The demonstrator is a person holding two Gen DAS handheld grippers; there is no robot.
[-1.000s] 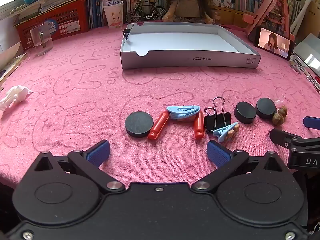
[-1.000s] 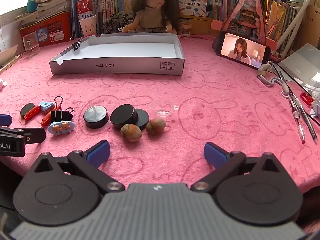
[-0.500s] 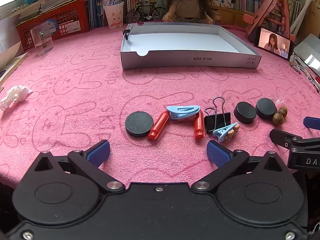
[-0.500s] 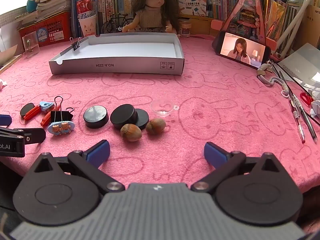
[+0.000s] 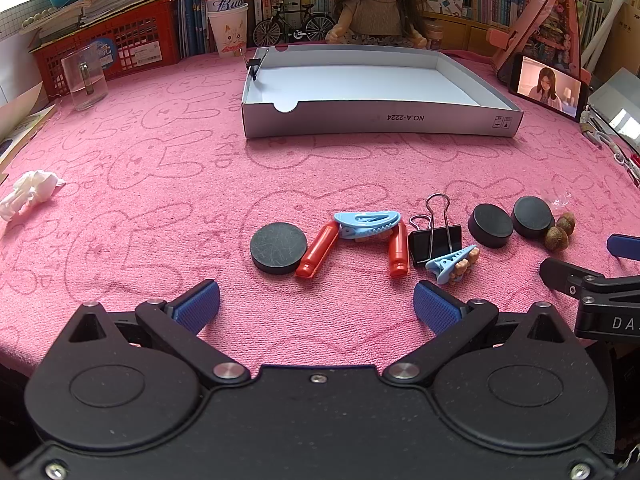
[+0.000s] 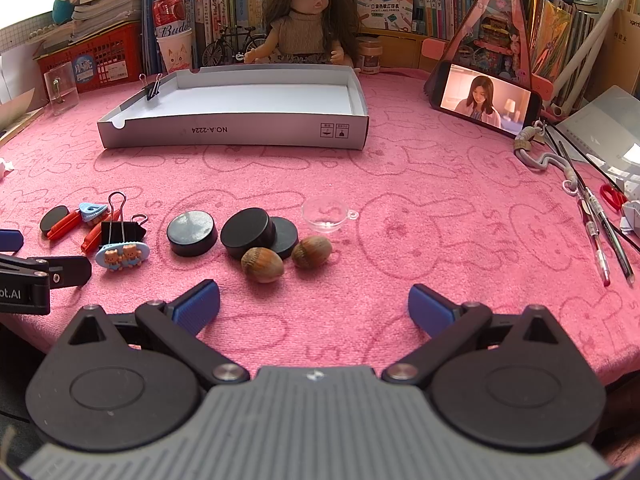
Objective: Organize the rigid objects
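A row of small items lies on the pink cloth: a black disc (image 5: pixel 278 247), red-handled piece (image 5: pixel 318 251), blue hair clip (image 5: pixel 367 223), black binder clip (image 5: pixel 435 238), bear clip (image 6: pixel 122 255), more black discs (image 6: pixel 192 233) (image 6: pixel 248 232), two hazelnuts (image 6: pixel 262 265) (image 6: pixel 311 251) and a clear plastic cup (image 6: pixel 326 213). Behind them sits an empty white box tray (image 5: pixel 372 118). My left gripper (image 5: pixel 316 306) is open just short of the red piece. My right gripper (image 6: pixel 314 306) is open, just short of the hazelnuts.
A small binder clip (image 6: pixel 153 86) grips the tray's far left corner. A doll (image 6: pixel 308 20), books, a red basket (image 5: pixel 120 46) and a glass (image 5: pixel 84 82) line the back. A phone (image 6: pixel 486 102), pens (image 6: pixel 596 220) and scissors lie right; crumpled tissue (image 5: pixel 28 194) lies left.
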